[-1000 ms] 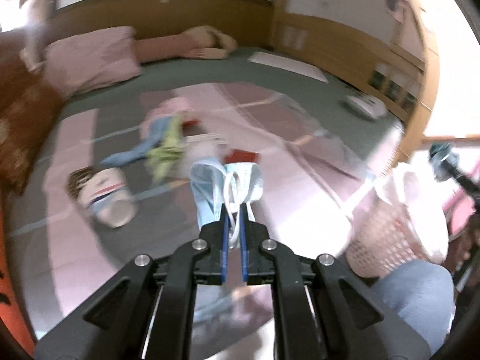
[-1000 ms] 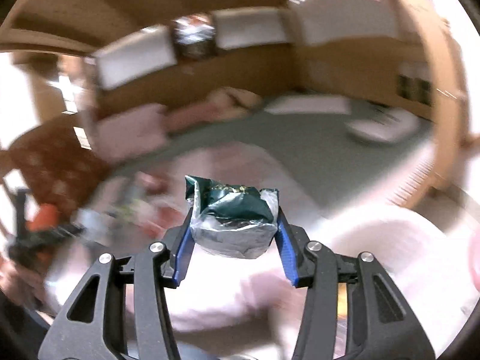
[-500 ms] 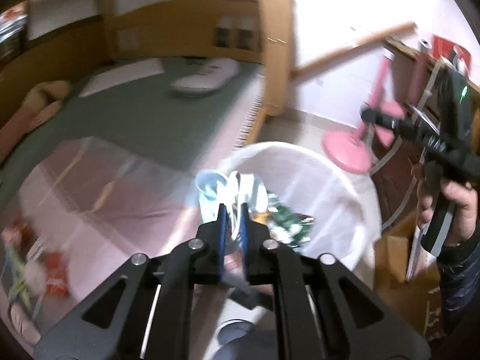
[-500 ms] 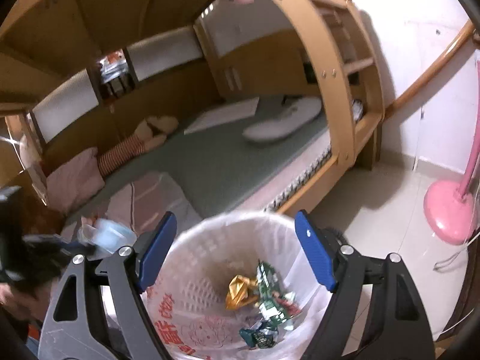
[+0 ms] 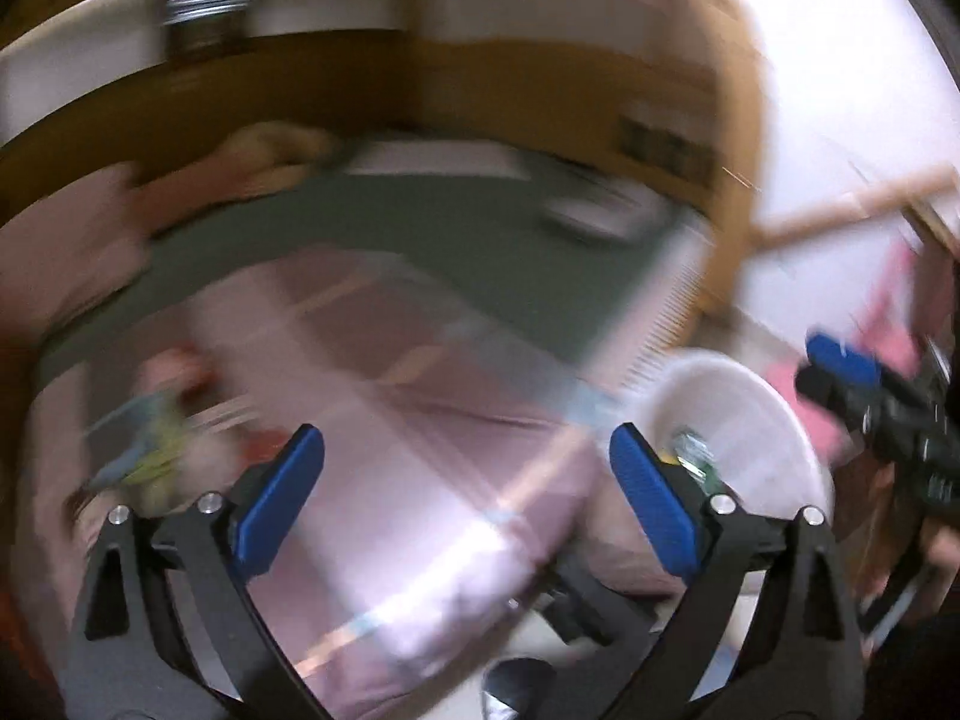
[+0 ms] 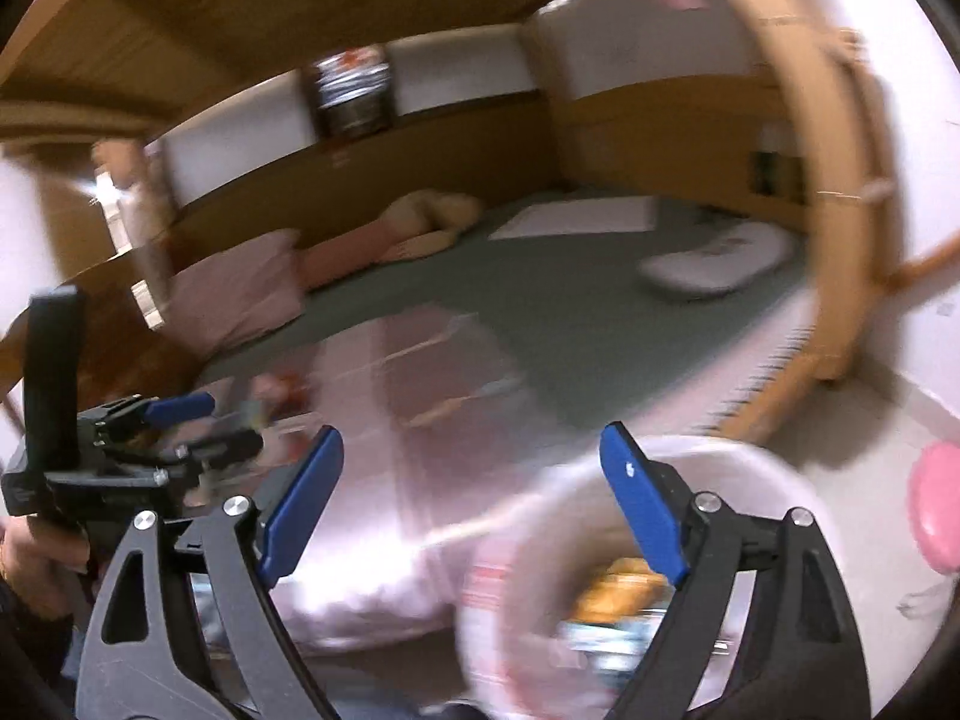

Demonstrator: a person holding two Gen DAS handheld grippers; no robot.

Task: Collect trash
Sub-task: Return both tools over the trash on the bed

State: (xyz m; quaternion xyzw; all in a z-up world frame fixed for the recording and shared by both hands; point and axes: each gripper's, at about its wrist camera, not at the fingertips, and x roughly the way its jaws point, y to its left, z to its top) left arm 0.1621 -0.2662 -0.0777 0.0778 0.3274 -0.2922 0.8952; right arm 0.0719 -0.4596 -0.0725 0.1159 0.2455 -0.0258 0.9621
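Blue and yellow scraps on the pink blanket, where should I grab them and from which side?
Likely from above: the blue and yellow scraps lie low and strung out on the pink blanket, leaving no edge to slide under. Pinch across the narrow middle of the bunch. Blur hides finer detail. The left gripper, jaws opening with nothing between them, is free.

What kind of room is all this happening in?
Most likely a bedroom. A wooden-framed bed with a green mattress fills the view, pink pillows lie at its far side, and a lined wastebasket with wrappers inside stands on the floor beside it.
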